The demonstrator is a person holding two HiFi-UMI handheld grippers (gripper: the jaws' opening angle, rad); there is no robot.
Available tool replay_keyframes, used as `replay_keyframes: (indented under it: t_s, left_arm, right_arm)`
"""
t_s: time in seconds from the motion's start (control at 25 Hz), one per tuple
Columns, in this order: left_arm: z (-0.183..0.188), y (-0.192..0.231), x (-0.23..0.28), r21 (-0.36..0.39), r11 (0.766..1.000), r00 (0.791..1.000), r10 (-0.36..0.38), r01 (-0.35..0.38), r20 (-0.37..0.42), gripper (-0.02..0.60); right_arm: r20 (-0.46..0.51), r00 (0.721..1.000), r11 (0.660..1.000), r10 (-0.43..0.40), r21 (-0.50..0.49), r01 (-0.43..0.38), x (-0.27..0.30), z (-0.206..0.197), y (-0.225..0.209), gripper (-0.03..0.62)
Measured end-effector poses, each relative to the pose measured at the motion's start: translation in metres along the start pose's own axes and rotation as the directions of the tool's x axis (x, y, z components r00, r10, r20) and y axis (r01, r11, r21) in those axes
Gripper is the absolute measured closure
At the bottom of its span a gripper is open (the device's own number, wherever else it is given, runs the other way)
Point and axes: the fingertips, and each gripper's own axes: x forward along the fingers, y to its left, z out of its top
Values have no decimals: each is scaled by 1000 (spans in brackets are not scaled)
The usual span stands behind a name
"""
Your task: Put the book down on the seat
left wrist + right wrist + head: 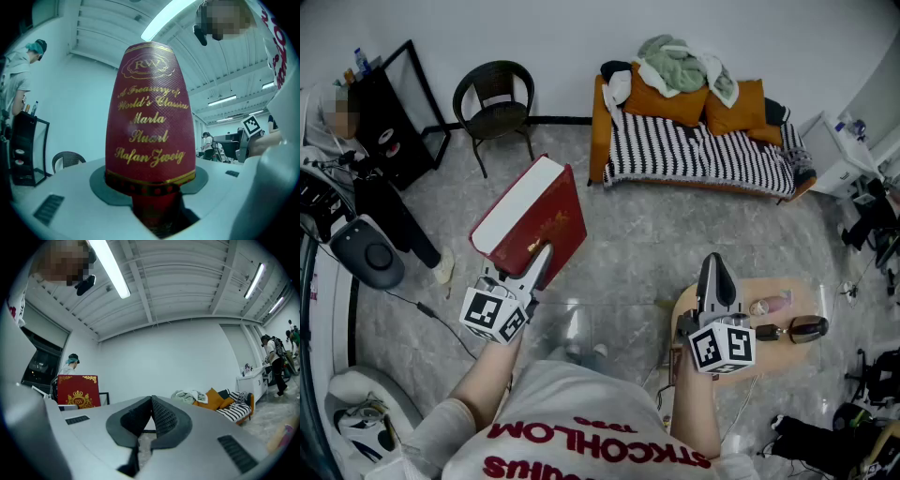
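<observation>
Left gripper (536, 267) is clamping the thick red book (530, 220), grainy gilt-lettered cloth spine, aloft over the marbled floor (647, 253). The spine's foot is hiding between the jaws. Right gripper (713, 267) jaws are resting together, empty.

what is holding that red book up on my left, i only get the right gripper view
Observer: The left gripper is shut on the book, clamping its lower end with the spine facing the gripper.
Operator: is it over a seat
Observer: No. The head view shows it held in the air above the grey floor; a black chair stands apart from it, by the wall.
Operator: what book is it
Observer: The left gripper view shows gold lettering on the spine: "A Treasury of World's Classics".
</observation>
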Motion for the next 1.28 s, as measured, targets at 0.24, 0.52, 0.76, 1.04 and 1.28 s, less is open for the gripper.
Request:
replay_keyframes:
  t_s: [0.24, 0.52, 0.76, 1.04, 1.28]
  left_arm:
    - [-2, -6, -2, 5, 1000, 1000, -4, 4, -2, 337]
    - [-2, -17, 12, 15, 1000, 1000, -12, 12, -12, 337]
    - [-3, -24, 36, 17, 1000, 1000, -19, 19, -4, 337]
    - [-5, -28, 78, 14, 1000, 1000, -15, 15, 8, 337]
    - [-9, -11, 123, 10, 1000, 1000, -10, 10, 3, 337]
  right_arm:
    - [8, 1000, 1000, 12, -11, -12, -3, 0, 3, 566]
    - [10, 1000, 1000, 15, -13, -15, -2, 3, -9, 566]
    - [14, 999, 995, 52, -89, -51, 9, 15, -13, 566]
    - [7, 999, 998, 47, -49, -47, 34, 14, -48, 566]
    - [-14, 999, 1000, 30, -8, -30, 76, 5, -78, 566]
